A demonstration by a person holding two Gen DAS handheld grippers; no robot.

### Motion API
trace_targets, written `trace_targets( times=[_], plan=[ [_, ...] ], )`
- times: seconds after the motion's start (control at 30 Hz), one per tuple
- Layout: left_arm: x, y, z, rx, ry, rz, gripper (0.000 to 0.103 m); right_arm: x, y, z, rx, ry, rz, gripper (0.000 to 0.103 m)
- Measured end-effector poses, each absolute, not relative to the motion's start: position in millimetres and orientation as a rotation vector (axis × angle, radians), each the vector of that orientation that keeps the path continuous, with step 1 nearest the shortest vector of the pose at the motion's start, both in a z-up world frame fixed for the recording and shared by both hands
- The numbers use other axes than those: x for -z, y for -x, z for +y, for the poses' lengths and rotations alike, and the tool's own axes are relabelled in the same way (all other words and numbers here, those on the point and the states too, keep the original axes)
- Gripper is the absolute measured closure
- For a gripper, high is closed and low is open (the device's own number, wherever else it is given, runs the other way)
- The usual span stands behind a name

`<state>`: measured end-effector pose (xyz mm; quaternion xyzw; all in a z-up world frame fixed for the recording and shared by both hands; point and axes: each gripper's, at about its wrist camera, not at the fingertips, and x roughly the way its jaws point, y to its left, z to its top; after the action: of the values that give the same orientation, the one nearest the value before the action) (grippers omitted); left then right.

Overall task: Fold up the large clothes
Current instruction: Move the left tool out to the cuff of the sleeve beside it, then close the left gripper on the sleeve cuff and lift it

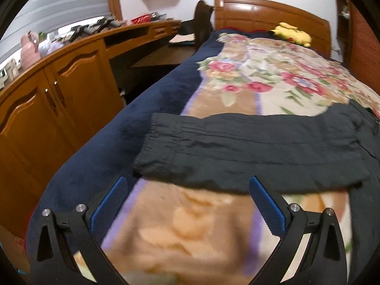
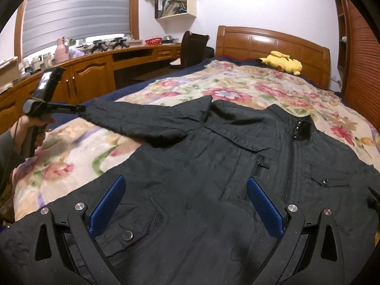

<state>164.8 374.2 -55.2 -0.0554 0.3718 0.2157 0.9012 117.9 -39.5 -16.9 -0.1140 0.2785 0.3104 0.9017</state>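
A black jacket (image 2: 225, 166) is lying front-up on the floral bed (image 2: 237, 87), its sleeve (image 1: 237, 149) stretching sideways, long axis crosswise just ahead of the left gripper (image 1: 187, 190), whose fingers are spreading wide and holding nothing. The right gripper (image 2: 185, 190) is hovering over the jacket's lower body, fingers also wide and empty. The left gripper looks nearer the cuff (image 1: 152, 140), so it is probably the one to take the sleeve inward.
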Motion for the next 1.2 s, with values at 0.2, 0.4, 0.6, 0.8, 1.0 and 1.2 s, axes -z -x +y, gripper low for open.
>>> trace_targets(
  times=[0.2, 0.4, 0.6, 0.8, 1.0, 1.2],
  plan=[
    [77.0, -181.0, 411.7, -0.48, 0.217, 0.804, 0.005, 23.2, -122.1, -39.0, -0.653, 0.232, 0.601, 0.0],
    [101.1, -187.8, 435.7, -0.513, 0.331, 0.85, 0.014, 29.4, -126.5, -37.4, -0.66, 0.23, 0.625, 0.0],
    [106.3, -190.6, 438.7, -0.483, 0.354, 0.841, 0.025, 30.9, -127.2, -38.7, -0.659, 0.228, 0.629, 0.0],
    [94.9, -186.8, 421.7, -0.41, 0.328, 0.821, 0.086, 31.7, -125.6, -39.6, -0.653, 0.245, 0.614, 0.0],
    [36.9, -164.4, 381.1, -0.372, 0.265, 0.711, 0.091, 24.4, -119.5, -44.0, -0.624, 0.256, 0.58, 0.0],
    [-14.9, -153.3, 327.0, -0.318, 0.165, 0.675, 0.093, 8.2, -105.7, -51.6, -0.622, 0.269, 0.538, 0.0]
  ],
)
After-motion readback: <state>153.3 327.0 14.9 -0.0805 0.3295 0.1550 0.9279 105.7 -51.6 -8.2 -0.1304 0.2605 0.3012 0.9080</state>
